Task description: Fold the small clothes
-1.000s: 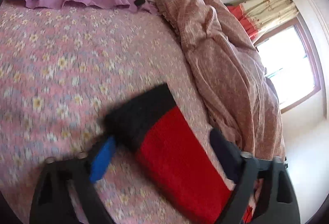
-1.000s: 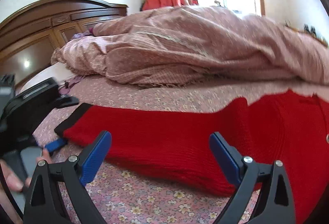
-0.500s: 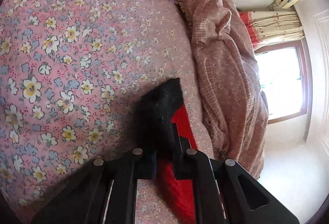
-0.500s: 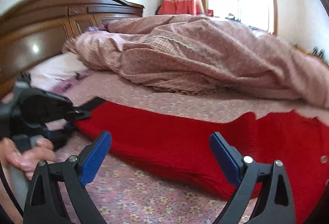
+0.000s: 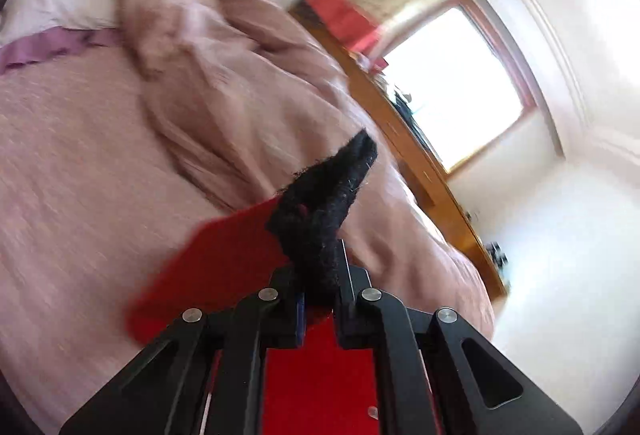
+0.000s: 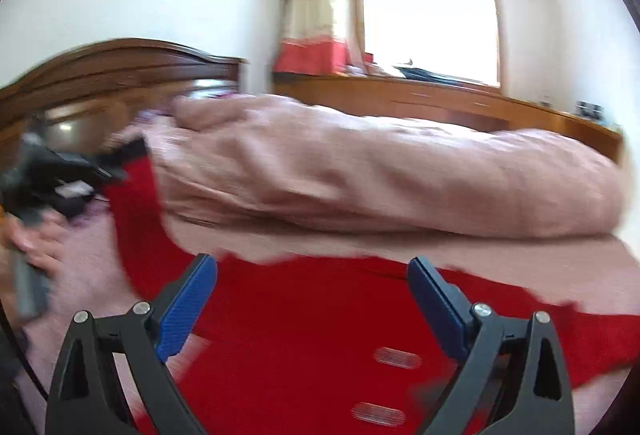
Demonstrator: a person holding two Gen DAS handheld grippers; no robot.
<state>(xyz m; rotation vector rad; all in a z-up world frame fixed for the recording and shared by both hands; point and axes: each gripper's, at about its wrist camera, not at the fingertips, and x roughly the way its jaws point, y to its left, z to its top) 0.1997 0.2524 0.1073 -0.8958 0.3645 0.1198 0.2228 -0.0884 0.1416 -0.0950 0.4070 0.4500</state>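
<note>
Here the left gripper (image 5: 320,275) clamps the red sweater's (image 6: 320,335) black cuff (image 5: 324,203), lifted above the bed (image 5: 80,175). The right gripper (image 6: 312,299) gapes empty, seemingly just over the sweater's blurred body.

Red sweater (image 6: 320,335) with a black cuff (image 5: 324,203); beside the sweater, a dusty-pink quilt (image 6: 380,175); blue pads on the black right gripper (image 6: 312,299); dark brown headboard (image 6: 120,71) beyond the sweater.
</note>
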